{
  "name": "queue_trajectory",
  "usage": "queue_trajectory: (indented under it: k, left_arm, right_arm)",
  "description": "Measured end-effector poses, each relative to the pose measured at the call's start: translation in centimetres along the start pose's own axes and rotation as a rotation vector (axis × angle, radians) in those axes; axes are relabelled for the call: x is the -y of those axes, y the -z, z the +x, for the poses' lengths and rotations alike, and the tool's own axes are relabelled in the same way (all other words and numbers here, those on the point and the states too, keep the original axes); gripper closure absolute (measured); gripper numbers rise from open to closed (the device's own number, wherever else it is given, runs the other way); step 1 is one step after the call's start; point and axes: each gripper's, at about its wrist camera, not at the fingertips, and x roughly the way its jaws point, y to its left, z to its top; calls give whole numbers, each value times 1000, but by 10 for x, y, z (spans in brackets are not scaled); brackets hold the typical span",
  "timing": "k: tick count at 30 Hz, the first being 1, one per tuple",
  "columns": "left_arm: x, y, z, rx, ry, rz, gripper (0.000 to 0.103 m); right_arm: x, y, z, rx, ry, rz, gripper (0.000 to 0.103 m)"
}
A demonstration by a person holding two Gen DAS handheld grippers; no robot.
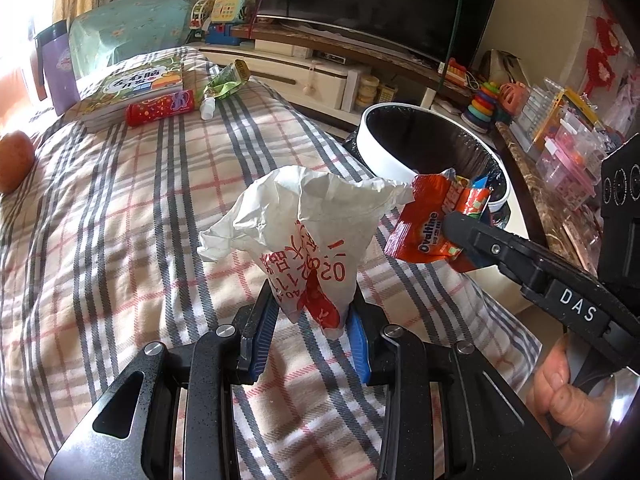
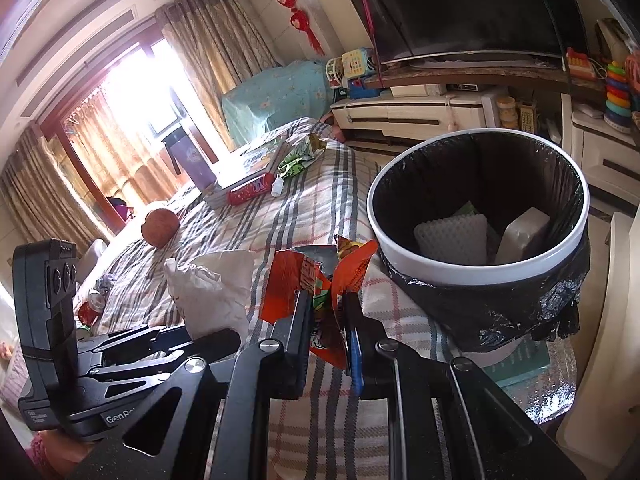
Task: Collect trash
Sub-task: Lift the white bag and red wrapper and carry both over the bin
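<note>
While both jaws pinch trash, white bag (image 1: pixel 304 236), orange wrapper (image 2: pixel 320 280), bin (image 2: pixel 476 268) beside.

Pretty lived-in room. Big dark TV (image 2: pixel 460 8) up on a cream low cabinet (image 2: pixel 400 118) along the far wall. Tan curtains (image 2: pixel 224 32) either side of a window (image 2: pixel 132 92) totally blown out with daylight. Plaid bedspread (image 1: pixel 140 208) filling the middle (grey and pink stripes). Red paper decorations (image 2: pixel 292 4) strung on the pale wall, toy clutter on the shelf.
</note>
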Motion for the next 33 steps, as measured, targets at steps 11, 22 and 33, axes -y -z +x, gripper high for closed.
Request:
queue_trajectory:
  k: [11,22,33]
  left_arm:
    - [1,-1,-2,4,9,4,72]
    - [22,-8,-1,10,32,45,72]
    - [39,-18,2,16,50,83,72]
  right_arm:
    - [0,-2,-4,9,10,-6,87]
    - [9,-5,-14,36,28,14,87]
    - [24,-11,-25,65,53,42,87]
